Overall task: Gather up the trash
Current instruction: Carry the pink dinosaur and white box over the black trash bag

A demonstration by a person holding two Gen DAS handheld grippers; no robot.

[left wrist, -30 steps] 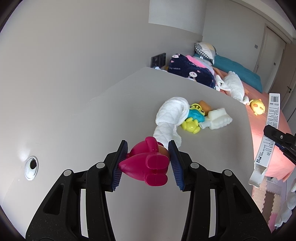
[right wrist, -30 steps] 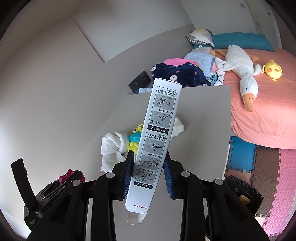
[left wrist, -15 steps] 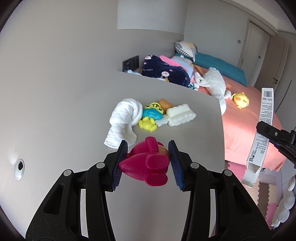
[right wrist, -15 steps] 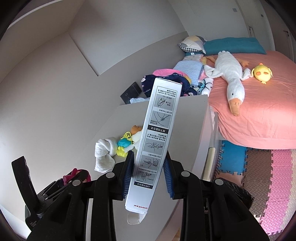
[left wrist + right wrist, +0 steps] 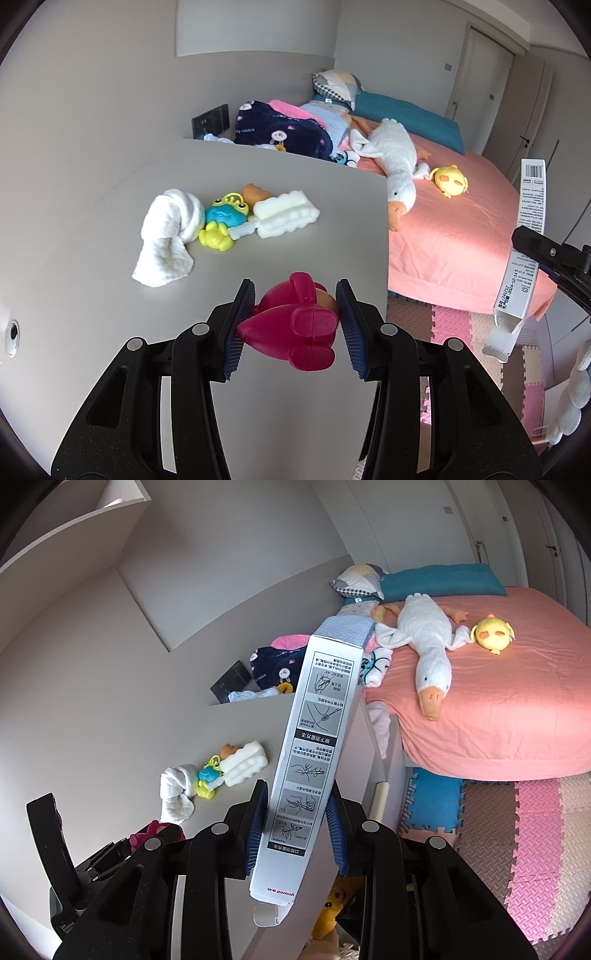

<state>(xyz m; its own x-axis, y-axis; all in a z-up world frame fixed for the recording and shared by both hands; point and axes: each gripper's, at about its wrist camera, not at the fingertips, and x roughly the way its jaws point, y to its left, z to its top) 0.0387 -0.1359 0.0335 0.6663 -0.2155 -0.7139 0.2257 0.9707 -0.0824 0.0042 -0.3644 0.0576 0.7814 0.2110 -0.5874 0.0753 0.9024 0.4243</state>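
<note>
Between the right claw (image 5: 297,825) pads, long white carton (image 5: 314,746) roughly upright, flap-end down.

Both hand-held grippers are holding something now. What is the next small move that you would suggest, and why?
Probably carry both items on past the table edge, toward wherever the trash goes; no bin is clearly visible. The left hand-held gripper is shut on the magenta plastic toy, and the right hand-held gripper is shut on the long white box, so neither can pick up more.

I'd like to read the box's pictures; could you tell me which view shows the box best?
The right wrist view: the box fills the centre, its printed panel facing the camera. The left wrist view shows only its barcode side at the right edge.
</note>
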